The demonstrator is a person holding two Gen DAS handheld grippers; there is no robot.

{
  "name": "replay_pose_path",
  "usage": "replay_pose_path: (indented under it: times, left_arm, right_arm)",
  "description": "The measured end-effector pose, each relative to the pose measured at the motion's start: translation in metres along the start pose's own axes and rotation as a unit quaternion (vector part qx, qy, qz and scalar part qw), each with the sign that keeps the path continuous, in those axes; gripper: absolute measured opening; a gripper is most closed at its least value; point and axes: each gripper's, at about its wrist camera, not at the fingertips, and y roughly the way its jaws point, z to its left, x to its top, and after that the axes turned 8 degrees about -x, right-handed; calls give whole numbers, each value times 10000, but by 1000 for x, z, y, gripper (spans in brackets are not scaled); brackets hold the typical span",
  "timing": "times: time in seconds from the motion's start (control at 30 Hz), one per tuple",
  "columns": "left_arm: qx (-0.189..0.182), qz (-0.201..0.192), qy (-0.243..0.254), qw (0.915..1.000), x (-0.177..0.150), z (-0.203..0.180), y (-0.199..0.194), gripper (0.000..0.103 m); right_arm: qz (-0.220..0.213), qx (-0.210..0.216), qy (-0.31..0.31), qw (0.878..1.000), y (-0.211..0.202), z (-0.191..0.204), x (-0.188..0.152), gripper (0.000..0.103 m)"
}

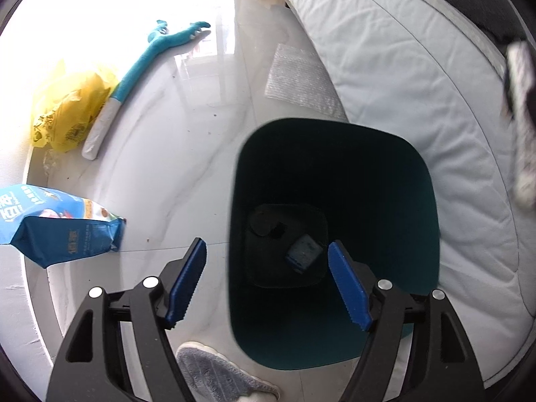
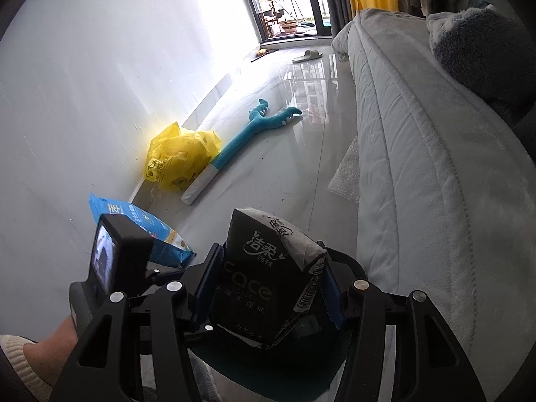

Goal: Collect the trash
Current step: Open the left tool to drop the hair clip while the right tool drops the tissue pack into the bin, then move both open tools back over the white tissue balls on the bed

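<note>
Blue-padded fingers (image 1: 186, 284) of the left gripper (image 1: 268, 283) stand spread wide and released, holding nothing, poised above the open mouth of the dark teal trash bin (image 1: 335, 174); the right finger hangs over the bin's inside, the left one over the floor (image 1: 187, 127) just beside its rim. Down at the bin's bottom lies a small blue packet (image 1: 303, 251) beside a dark round thing (too dim to name). A grey slipper (image 1: 214, 372) shows at the near edge.

In the right wrist view the right gripper (image 2: 268, 288) is clenched on a black tissue pack (image 2: 264, 274), its fingers (image 2: 209, 284) pressing both sides, the pack upright and a little crumpled at the top, with the bin's rim just below it. To its left are the left gripper's camera body (image 2: 117, 251) and the person's hand (image 2: 50, 351).

On the floor farther off: a blue snack bag (image 1: 57, 224) near the wall, a yellow plastic bag (image 1: 67, 107), a teal plush toy (image 1: 140, 67), and bubble wrap (image 1: 301, 80) against the white bed (image 1: 418, 83).
</note>
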Motion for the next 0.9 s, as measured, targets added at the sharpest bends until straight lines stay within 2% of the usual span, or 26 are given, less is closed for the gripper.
replay_pose_path:
  times: [0.23,0.5,0.7,0.9]
  left_arm:
    - [129,-258,-38,9996,6,14,-16,77]
    - [126,-735,-1,9972,12,22,-45,77]
    - [70,-1057,-114,9943,18,29,-67,77]
    - [-123,-1528,-242,9879,29,26,-95,77]
  right_arm:
    - [297,-98,-71,9995,27,6,-6,55]
    - [650,-153,-7,9978,59,14,-15,55]
    - [796,-219,-89,9965,68,18,-20,55]
    - [890,-295,-144,9955,66,17,-24,56]
